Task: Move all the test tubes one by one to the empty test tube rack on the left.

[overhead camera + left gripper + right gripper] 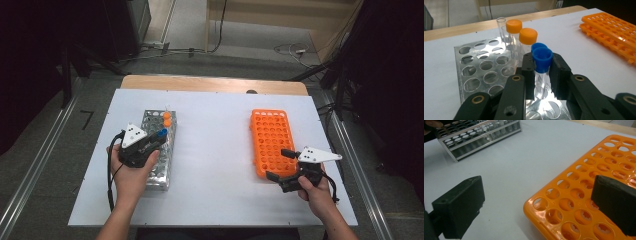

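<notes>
A blue-capped tube (541,65) is standing in the metal rack (477,72) on the left side of the white surface (215,150), and the left tongs (542,72) are pinching it just below the cap, so the step in hand is probably lifting it out. The next move is calling for a straight pull upward, clear of the two orange-capped tubes (524,37) behind. The right tongs (534,207) are waiting spread at the near corner of the orange rack (599,195), likely the destination.

We note a white worktop (215,165) over a wooden edge. Two orange-capped tubes (524,37) stand upright, side by side; one uncapped clear tube (500,23) just behind them. Grey floor beyond, with cables (292,49).
</notes>
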